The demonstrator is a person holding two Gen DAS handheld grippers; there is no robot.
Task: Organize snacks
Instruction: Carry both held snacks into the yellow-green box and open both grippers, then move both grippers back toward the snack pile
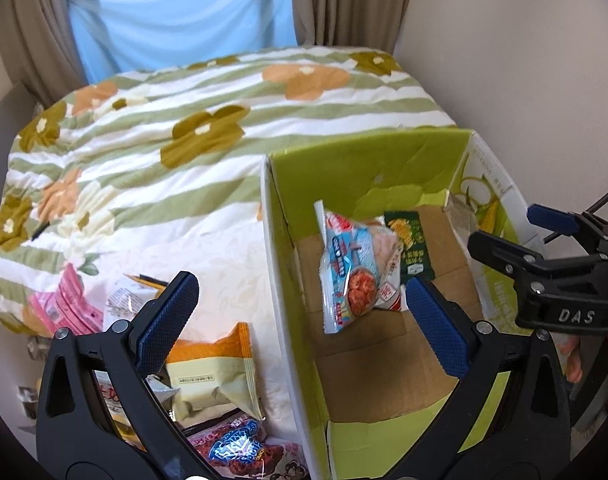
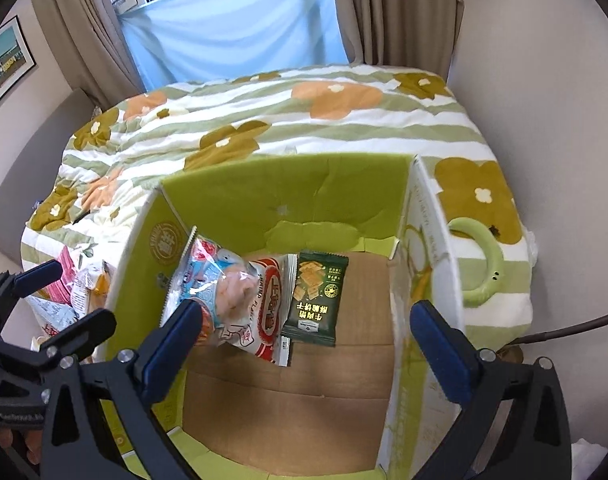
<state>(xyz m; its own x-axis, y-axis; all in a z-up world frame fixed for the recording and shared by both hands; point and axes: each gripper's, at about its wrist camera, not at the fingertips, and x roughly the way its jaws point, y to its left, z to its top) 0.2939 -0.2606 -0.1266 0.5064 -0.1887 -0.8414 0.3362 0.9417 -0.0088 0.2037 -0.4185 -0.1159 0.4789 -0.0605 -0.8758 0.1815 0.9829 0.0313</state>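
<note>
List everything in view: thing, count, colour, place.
cardboard box: 1, green-lined, on the bed
shrimp snack bags: at least 2, blue-clear and red-white, overlapping in box
cracker packet: 1, dark green, in box beside them
loose snack packets: several, orange, pink, red, on bed left of box
quilt: 1, green-striped floral, on bed
curtains: beige, flanking window
left gripper: black, blue pads, open
right gripper: same, open above box

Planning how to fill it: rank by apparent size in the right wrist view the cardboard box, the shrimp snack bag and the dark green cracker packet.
1. cardboard box
2. shrimp snack bag
3. dark green cracker packet
</note>
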